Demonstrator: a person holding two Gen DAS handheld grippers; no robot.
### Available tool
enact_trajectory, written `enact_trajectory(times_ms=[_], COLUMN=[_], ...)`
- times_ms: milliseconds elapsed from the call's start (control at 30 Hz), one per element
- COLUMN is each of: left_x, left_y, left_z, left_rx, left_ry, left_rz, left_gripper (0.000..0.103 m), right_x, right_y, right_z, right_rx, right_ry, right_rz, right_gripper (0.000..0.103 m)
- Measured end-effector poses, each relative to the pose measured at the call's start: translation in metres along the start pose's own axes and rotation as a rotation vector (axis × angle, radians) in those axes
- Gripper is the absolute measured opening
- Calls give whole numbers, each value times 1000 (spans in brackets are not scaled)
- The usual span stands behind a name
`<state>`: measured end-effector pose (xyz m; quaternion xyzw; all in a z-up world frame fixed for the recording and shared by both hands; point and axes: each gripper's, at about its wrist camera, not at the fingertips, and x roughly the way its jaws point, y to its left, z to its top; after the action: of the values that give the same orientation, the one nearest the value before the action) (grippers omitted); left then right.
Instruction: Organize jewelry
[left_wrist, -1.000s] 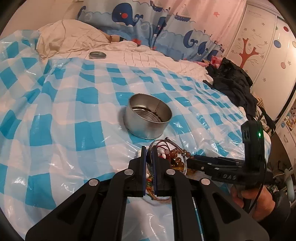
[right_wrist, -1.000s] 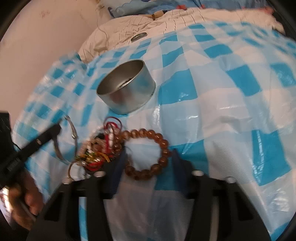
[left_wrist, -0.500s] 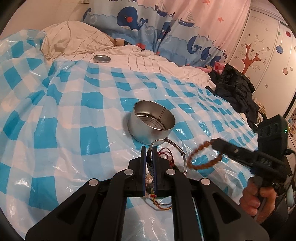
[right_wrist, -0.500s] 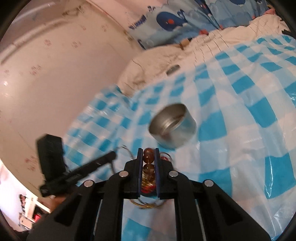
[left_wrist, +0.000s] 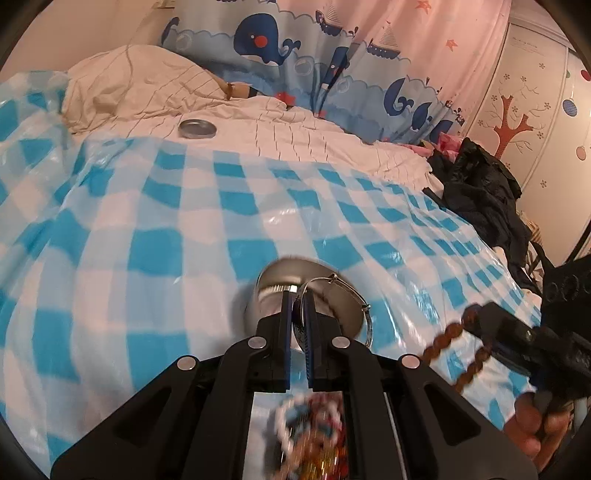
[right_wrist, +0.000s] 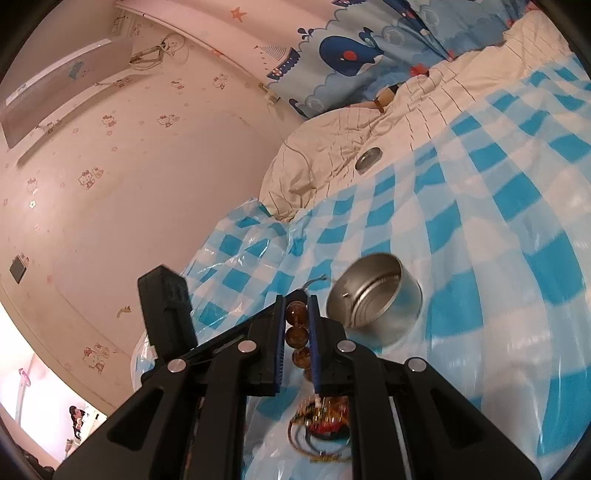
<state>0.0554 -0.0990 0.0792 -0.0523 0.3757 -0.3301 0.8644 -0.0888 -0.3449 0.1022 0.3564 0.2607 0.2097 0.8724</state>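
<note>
My left gripper (left_wrist: 297, 306) is shut on a thin silver bangle (left_wrist: 360, 306), which hangs just in front of the open round tin (left_wrist: 280, 275) on the blue-checked sheet. My right gripper (right_wrist: 297, 301) is shut on a brown bead bracelet (right_wrist: 296, 334), held above the sheet to the left of the tin (right_wrist: 376, 295). In the left wrist view that bracelet (left_wrist: 445, 341) dangles from the right gripper (left_wrist: 480, 314) at the right edge. A blurred pile of mixed bracelets (left_wrist: 314, 435) lies below my left fingers, and also shows as the pile (right_wrist: 321, 424) under the right ones.
The tin's lid (left_wrist: 197, 128) lies on the cream quilt far behind. Dark clothes (left_wrist: 480, 199) are heaped at the bed's right side. A wall (right_wrist: 110, 166) runs close along the bed's left. A hand (left_wrist: 532, 439) holds the right gripper.
The right gripper closed on the brown bead bracelet and lifted it off the pile. The left gripper carried the silver bangle up and forward to the tin, leaving the pile behind.
</note>
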Motion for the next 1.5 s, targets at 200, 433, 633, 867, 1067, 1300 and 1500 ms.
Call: enact_trajectory(times_ms=[200,433,633,867,1067,1300,1500], left_x=[43,19,-13,-43,-45,-44,-41], left_y=[4,21,8,-8,-4,-9,-17], left_z=[18,18,-3,-43,-47,-51,-53], left_rx=[-21,-75,-1,95,113,155,205], left_ry=[81,51,62,68,65,58,57], left_rz=[21,65,124,191,232,286,320], left_gripper=[8,34,51,68,75,82,86], right_x=[23,59,63,20,25,36,42], right_y=[-2,-7,-38,-34,-37,-26,-28], right_z=[20,38,34,0,-35,-42,-45], right_rx=[-12,36,76,103,160,119,137], right_ry=[4,29,44,47,131,174,201], right_rz=[9,92,-234,-264,-245,-236,-233], right_gripper=[12,13,36,55,62,67,67])
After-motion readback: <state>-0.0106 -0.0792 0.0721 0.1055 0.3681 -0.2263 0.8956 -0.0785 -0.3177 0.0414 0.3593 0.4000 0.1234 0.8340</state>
